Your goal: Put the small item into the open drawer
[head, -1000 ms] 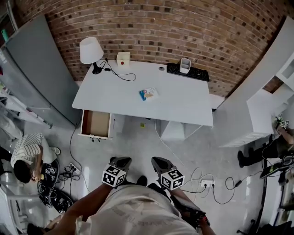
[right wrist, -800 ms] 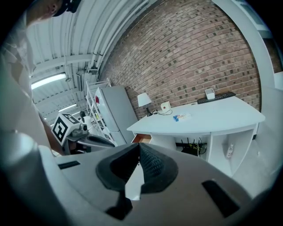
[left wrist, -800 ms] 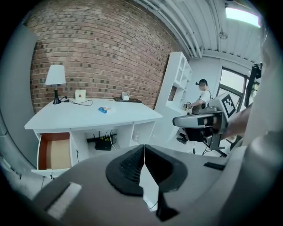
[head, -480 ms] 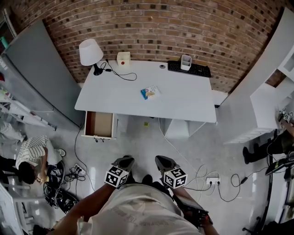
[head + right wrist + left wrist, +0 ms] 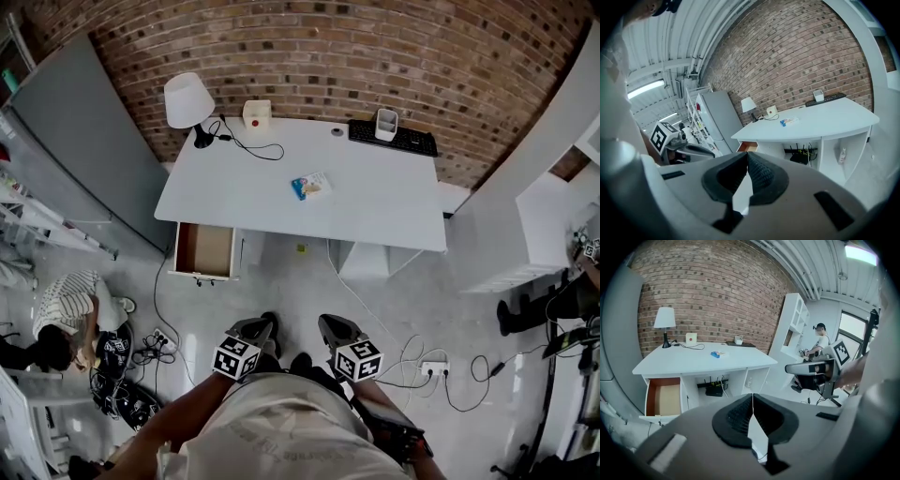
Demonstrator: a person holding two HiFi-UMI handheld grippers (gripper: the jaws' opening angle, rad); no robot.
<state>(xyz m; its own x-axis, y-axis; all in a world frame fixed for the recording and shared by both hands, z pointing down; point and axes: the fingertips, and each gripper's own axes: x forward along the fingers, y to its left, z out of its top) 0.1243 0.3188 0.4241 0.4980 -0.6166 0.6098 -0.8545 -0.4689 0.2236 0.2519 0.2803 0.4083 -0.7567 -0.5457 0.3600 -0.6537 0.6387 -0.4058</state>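
Observation:
A small blue and white packet [image 5: 310, 185] lies near the middle of the white desk [image 5: 375, 211]; it also shows as the packet [image 5: 717, 354] and the packet [image 5: 788, 121]. The desk's left drawer [image 5: 202, 250] stands pulled open, with a brown bottom and nothing in it that I can see. Both grippers hang low in front of the person's body, well short of the desk. My left gripper [image 5: 263, 328] is shut with nothing in it, the pads [image 5: 740, 416] meeting. My right gripper [image 5: 330, 327] is shut too and holds nothing.
On the desk stand a white lamp [image 5: 187, 103], a small white box [image 5: 255, 113], a black keyboard [image 5: 394, 141] and a white cup [image 5: 385, 124]. A cable and power strip [image 5: 432, 370] lie on the floor at right. A person crouches at left [image 5: 58, 319]. White shelves [image 5: 553, 225] stand at right.
Both grippers stay where they were and stay shut. The desk sits slightly higher and further right in the head view, as the head camera shifted a little.

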